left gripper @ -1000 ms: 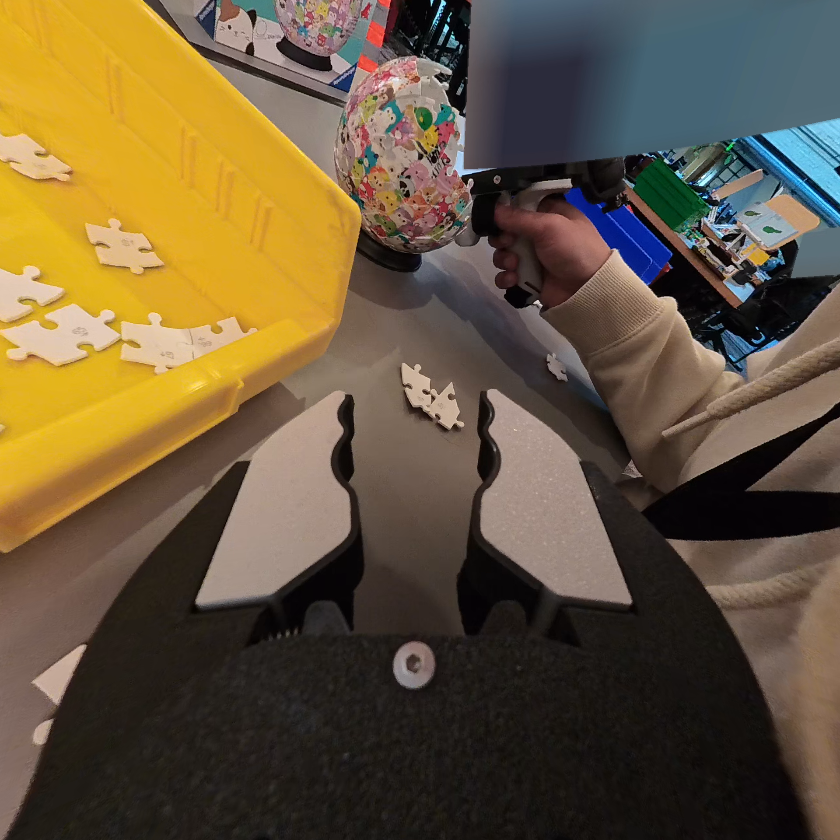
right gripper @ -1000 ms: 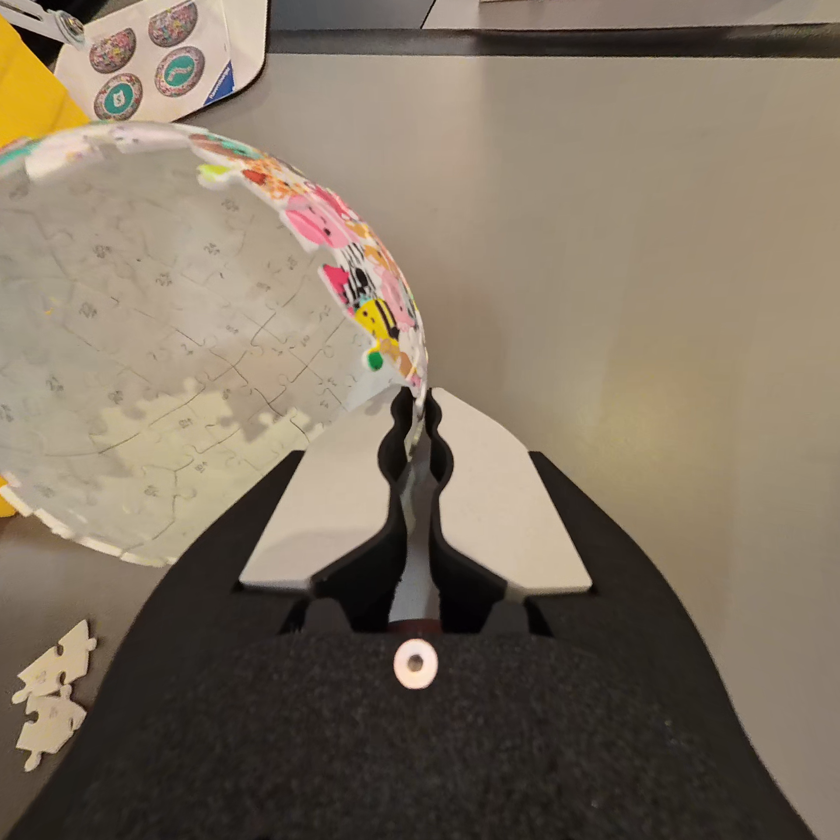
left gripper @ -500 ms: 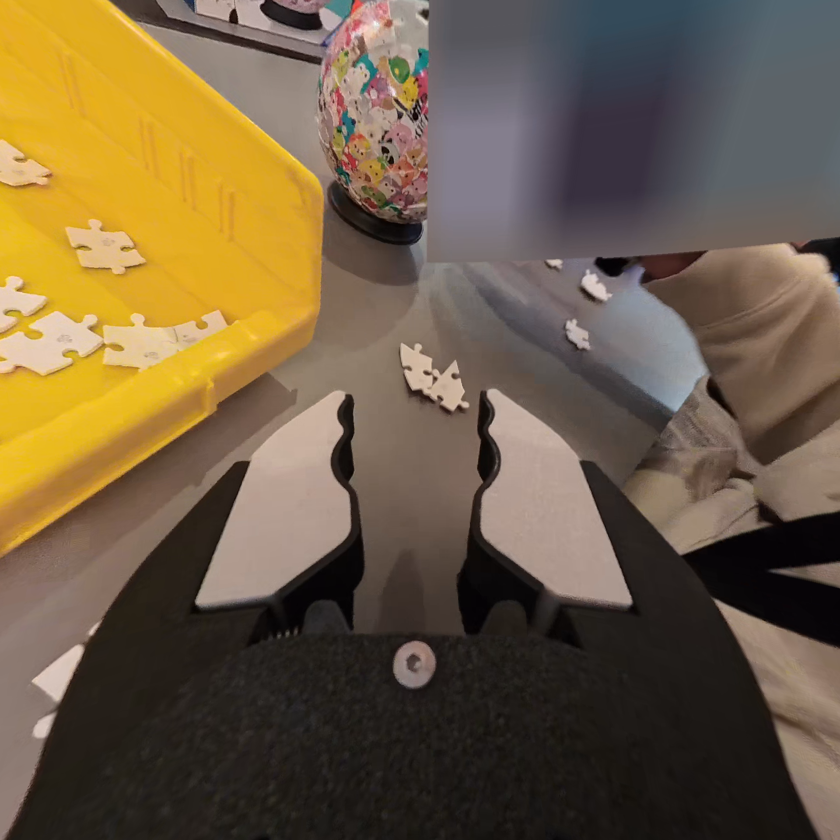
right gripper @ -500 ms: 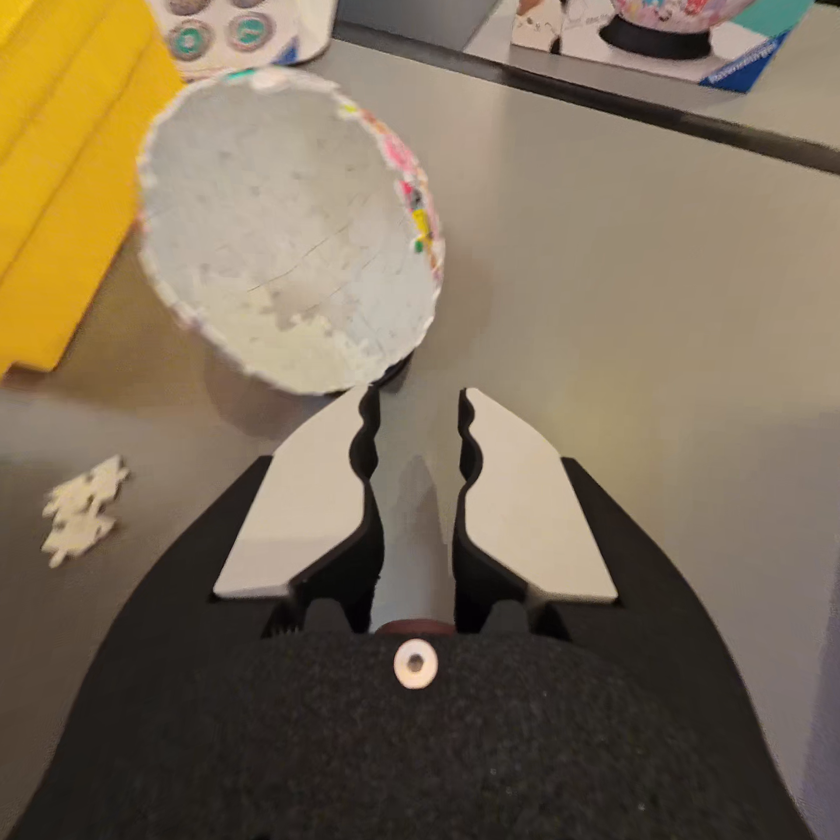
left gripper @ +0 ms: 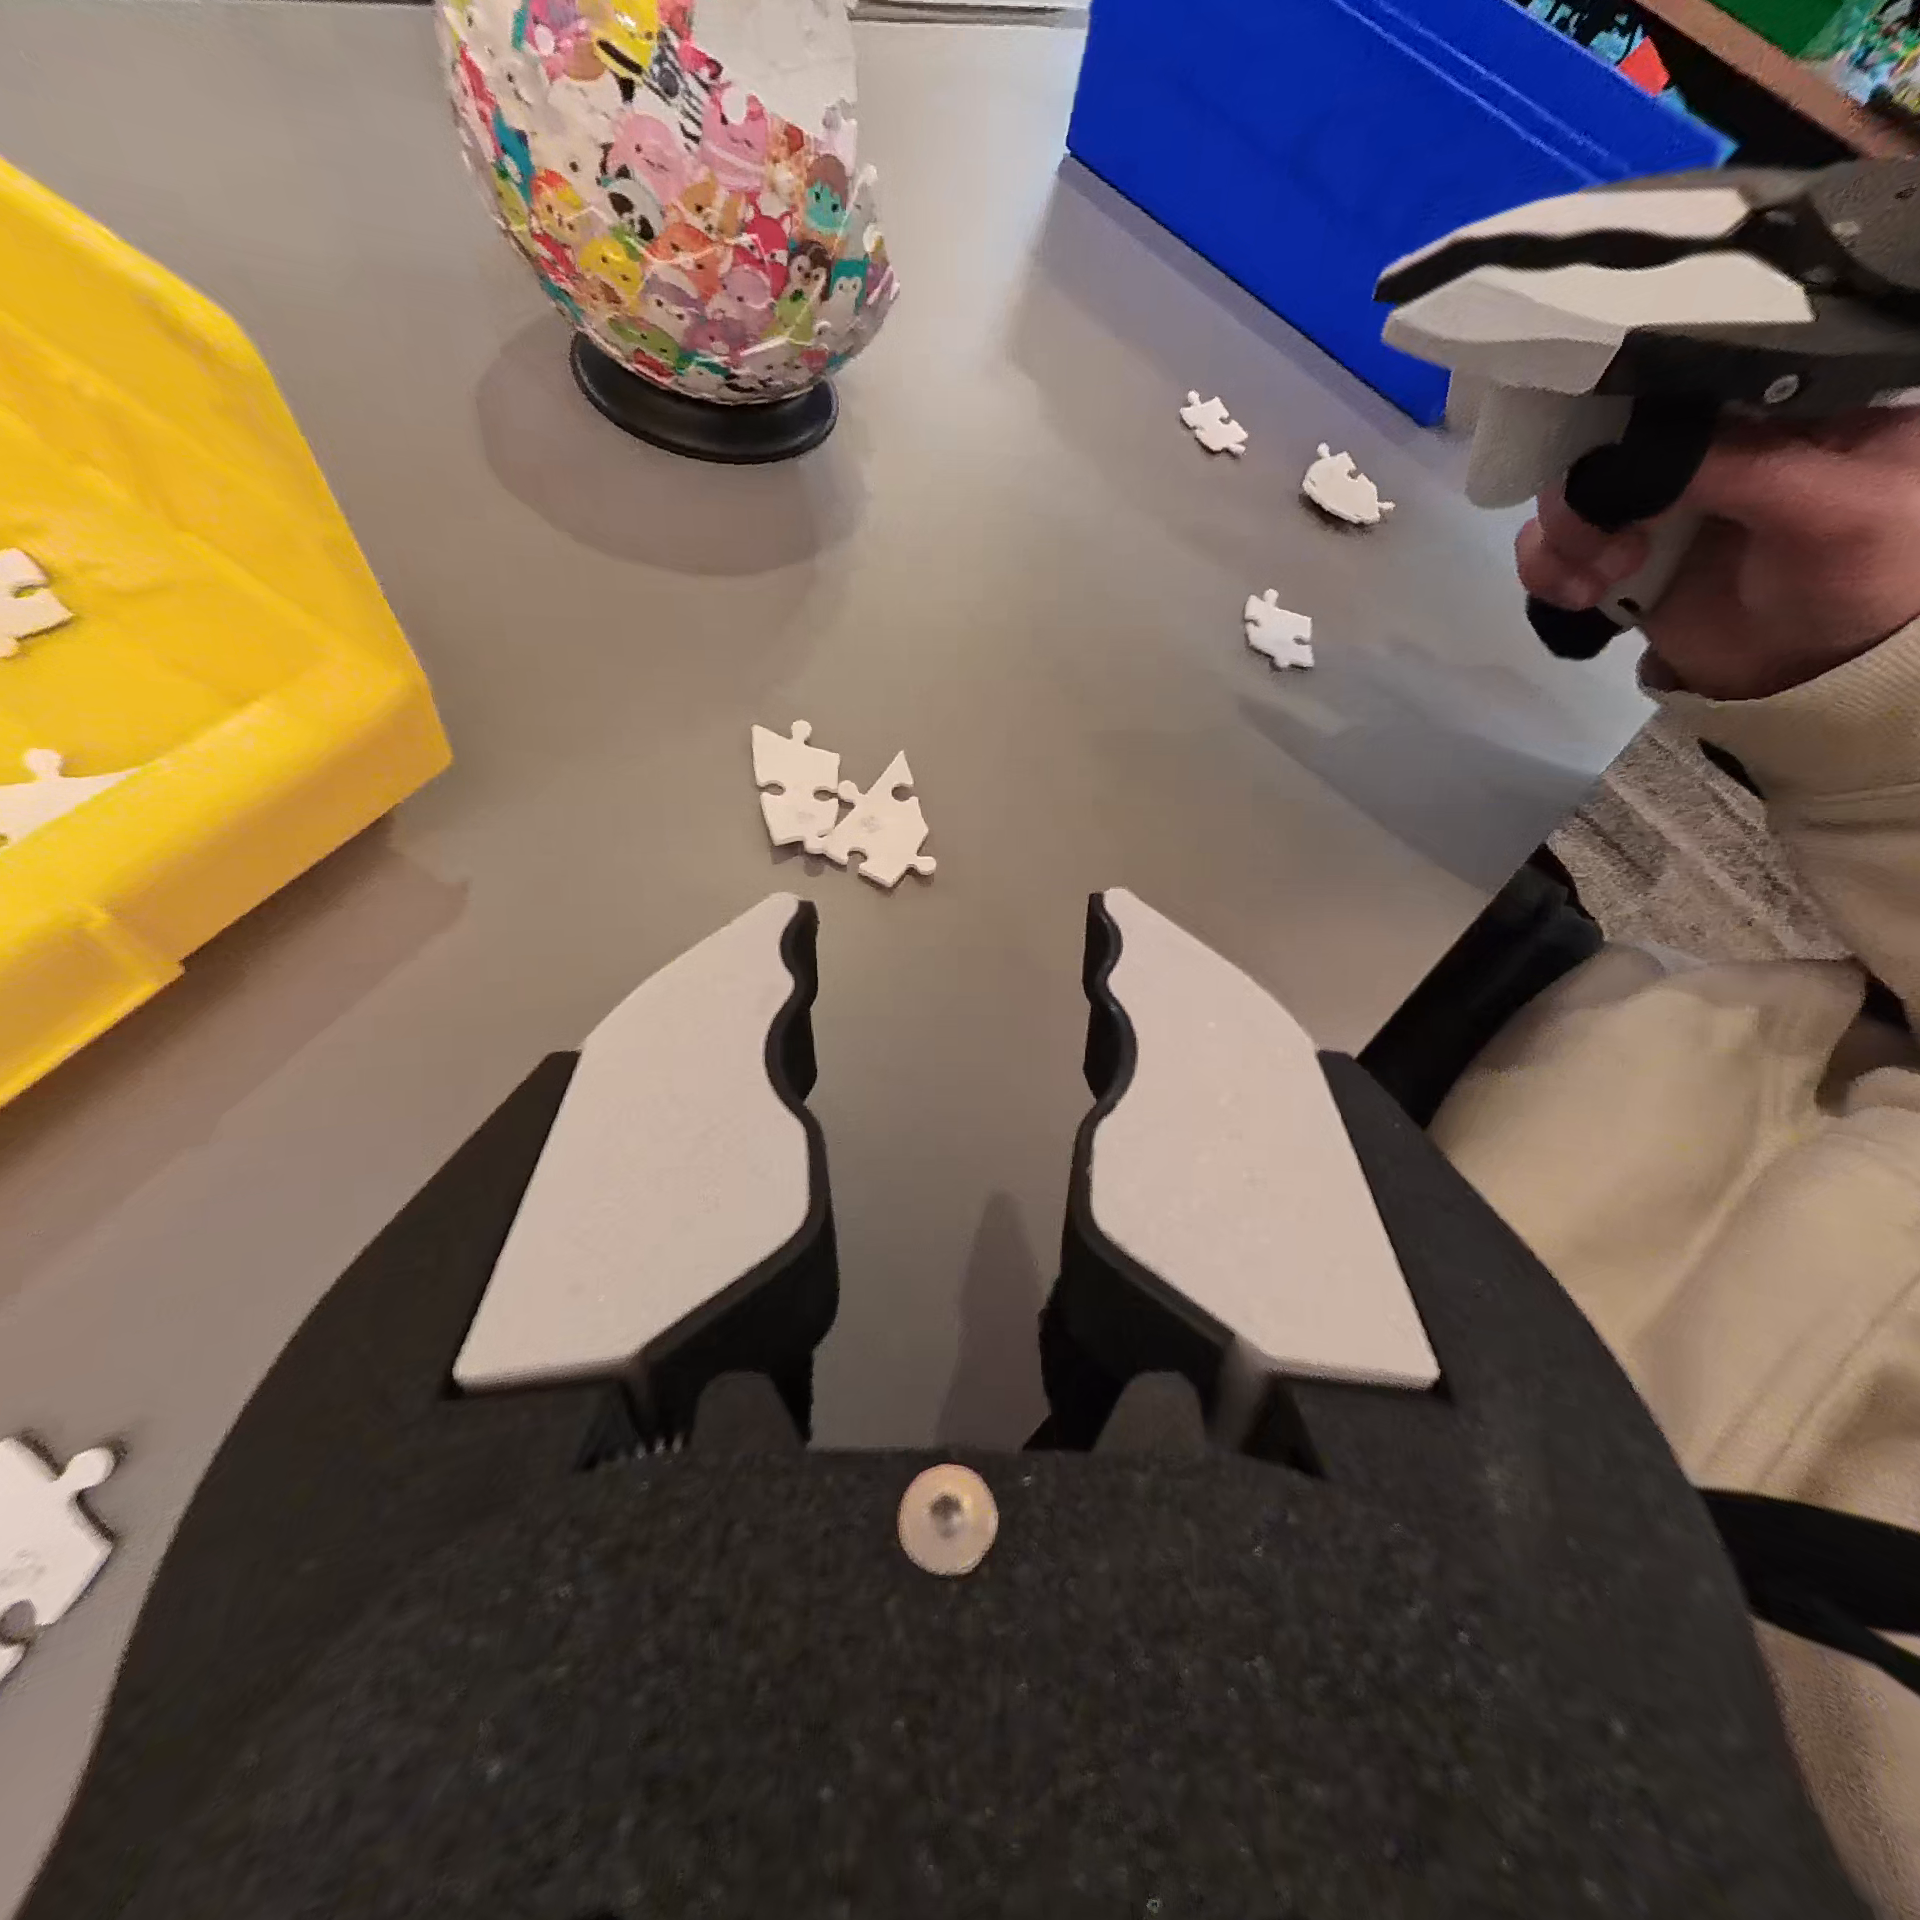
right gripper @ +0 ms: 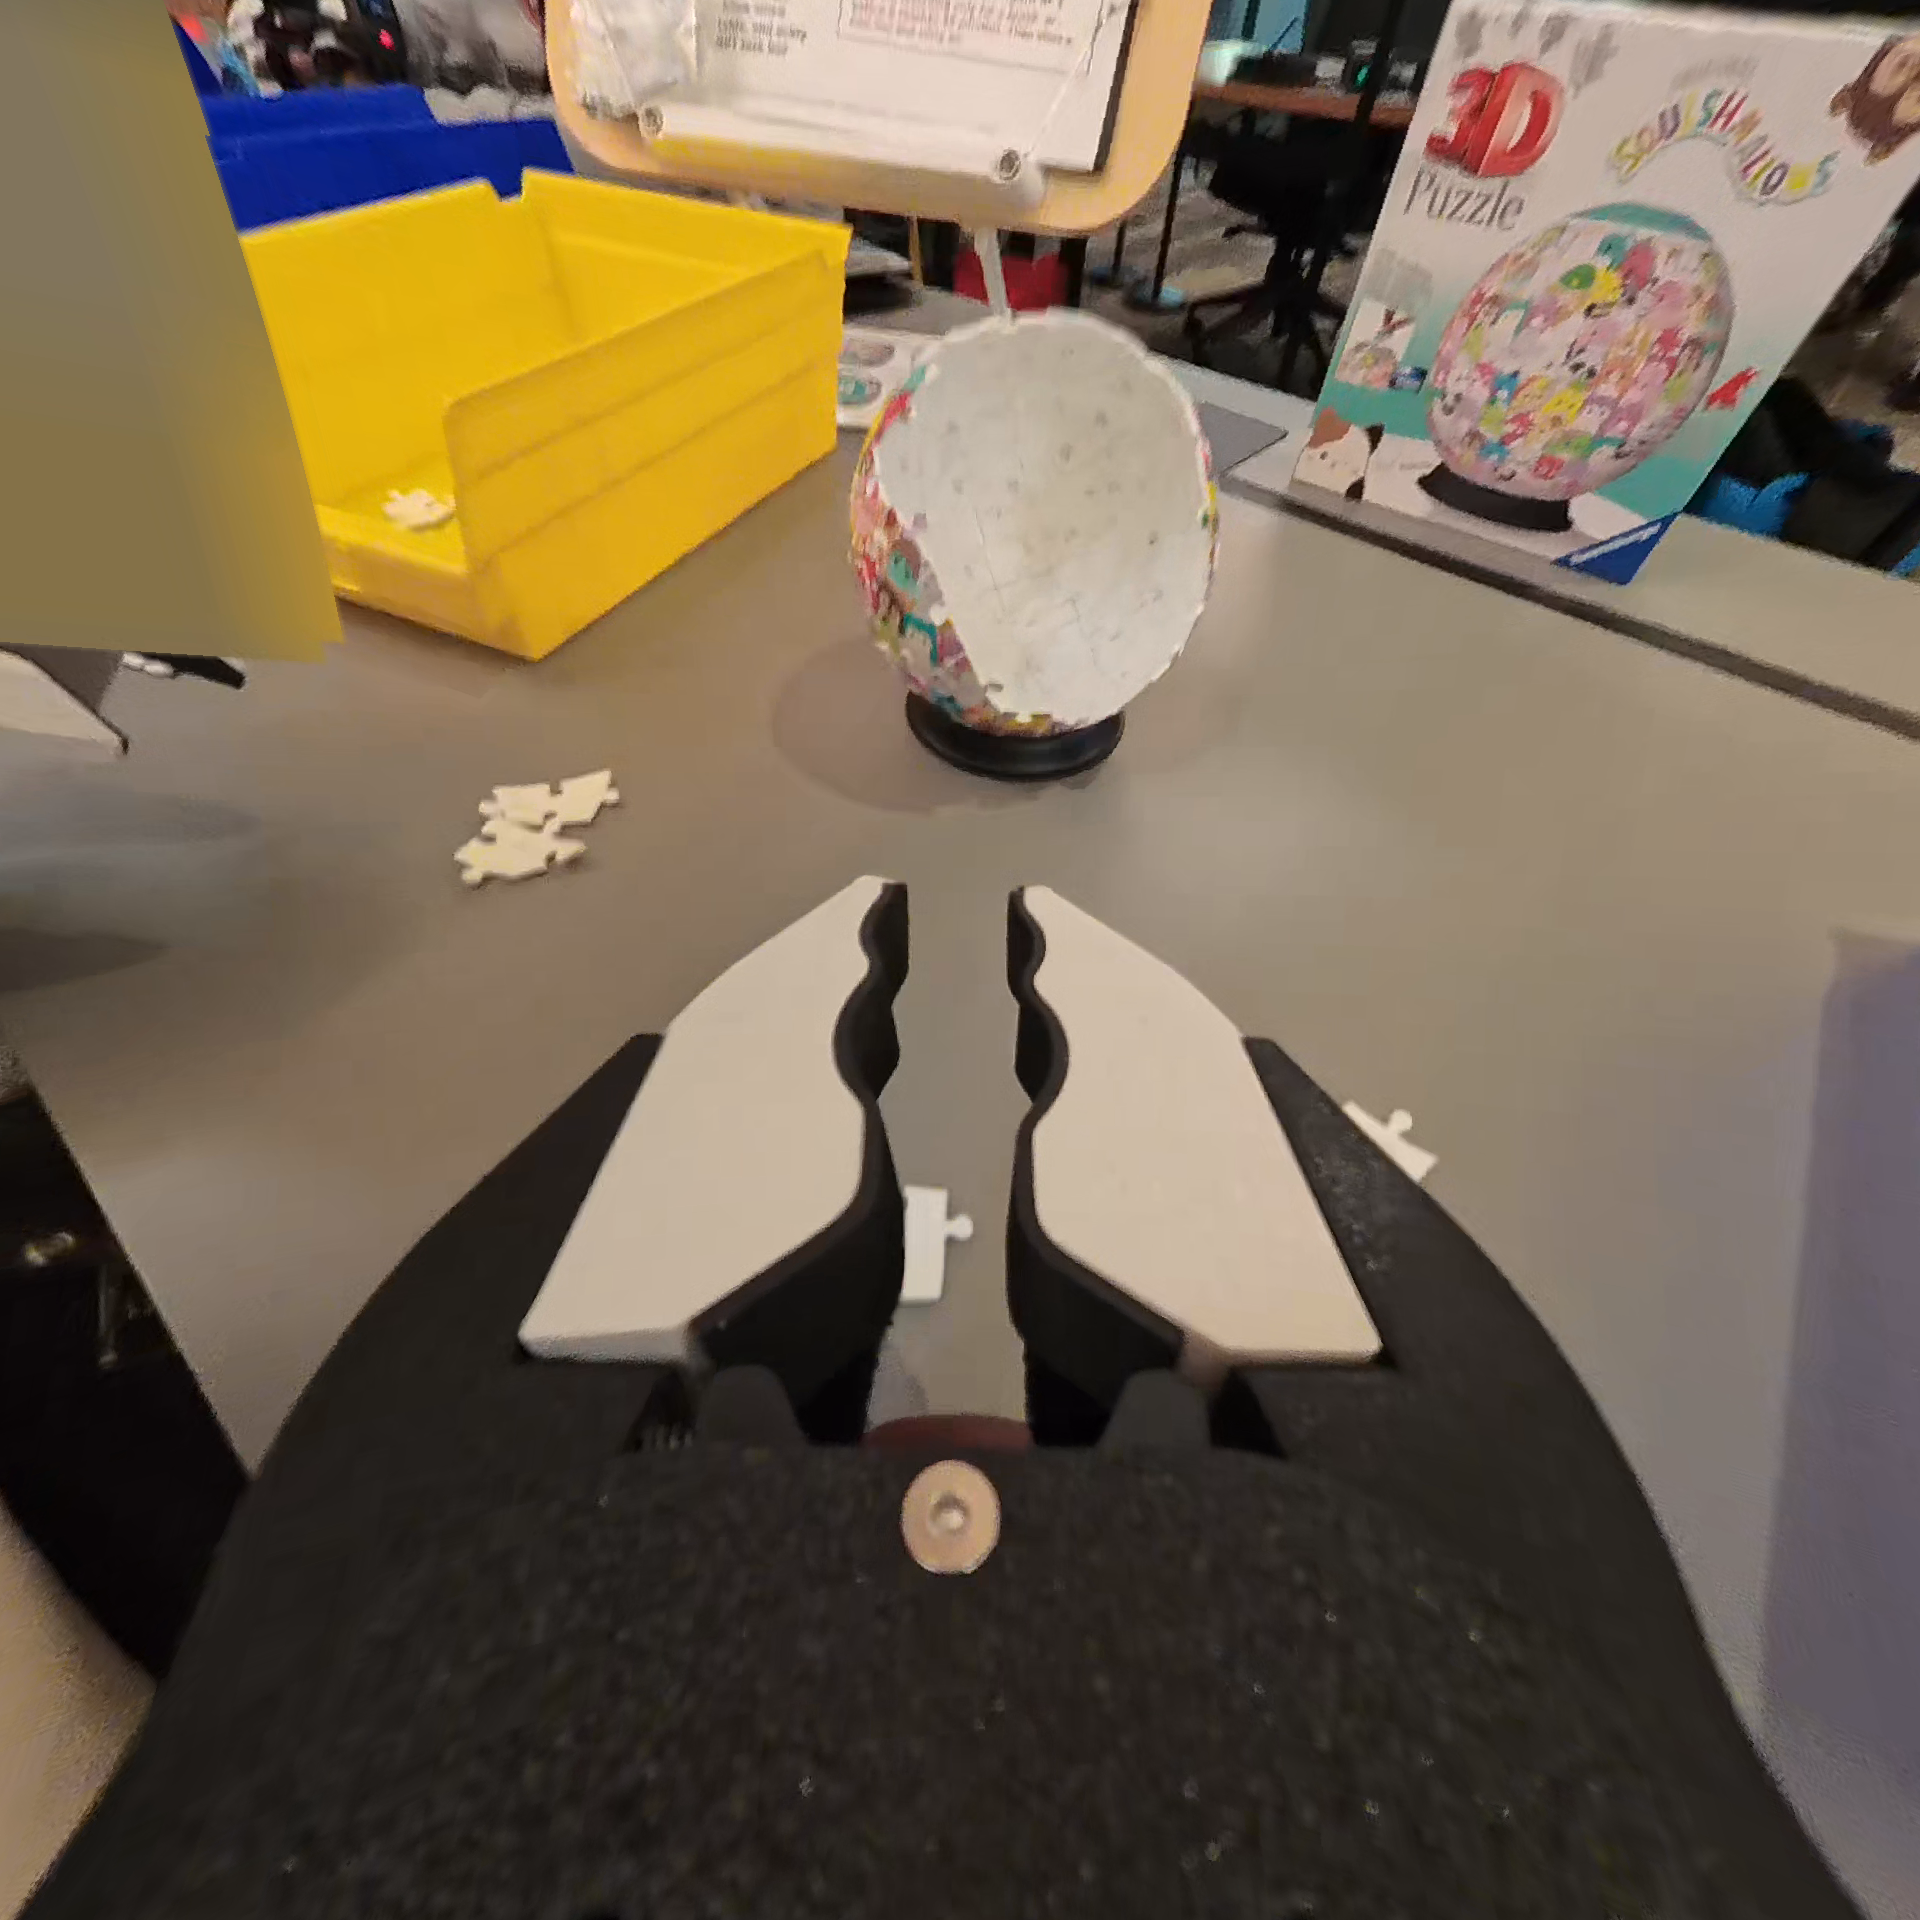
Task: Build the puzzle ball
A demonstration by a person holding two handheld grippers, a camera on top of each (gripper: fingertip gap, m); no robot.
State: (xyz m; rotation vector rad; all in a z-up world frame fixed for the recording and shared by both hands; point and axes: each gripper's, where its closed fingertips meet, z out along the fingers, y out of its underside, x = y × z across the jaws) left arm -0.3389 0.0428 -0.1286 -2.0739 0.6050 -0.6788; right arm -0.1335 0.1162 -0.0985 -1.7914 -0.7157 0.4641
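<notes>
The half-built puzzle ball (left gripper: 675, 187) stands on a black ring stand (left gripper: 707, 416) on the grey table; its white inside faces the right wrist view (right gripper: 1049, 540). Two joined white pieces (left gripper: 842, 805) lie just ahead of my left gripper (left gripper: 945, 914), which is open and empty above the table. They also show in the right wrist view (right gripper: 535, 821). My right gripper (right gripper: 956, 899) is open with a narrow gap and empty, well back from the ball. It shows at the right in the left wrist view (left gripper: 1397, 307). A loose piece (right gripper: 930, 1242) lies on the table under its fingers.
A yellow bin (left gripper: 208, 675) with loose pieces stands left of the ball, a blue bin (left gripper: 1299, 156) at the back right. Three loose pieces (left gripper: 1278, 629) lie right of centre. The puzzle box (right gripper: 1610, 312) stands behind. Another piece (left gripper: 42, 1538) lies near left. The left gripper is farther from the loose piece (right gripper: 930, 1242), some 25 cm, than the right, some 10 cm. Seen from the left wrist view (left gripper: 1279, 609) as well. Both grippers' tips are roughly 20 cm from the half-built puzzle ball (left gripper: 675, 187).
My right gripper let go of the ball's rim, opened and drew back from the ball. My left gripper stayed open and swung a little to the right.
</notes>
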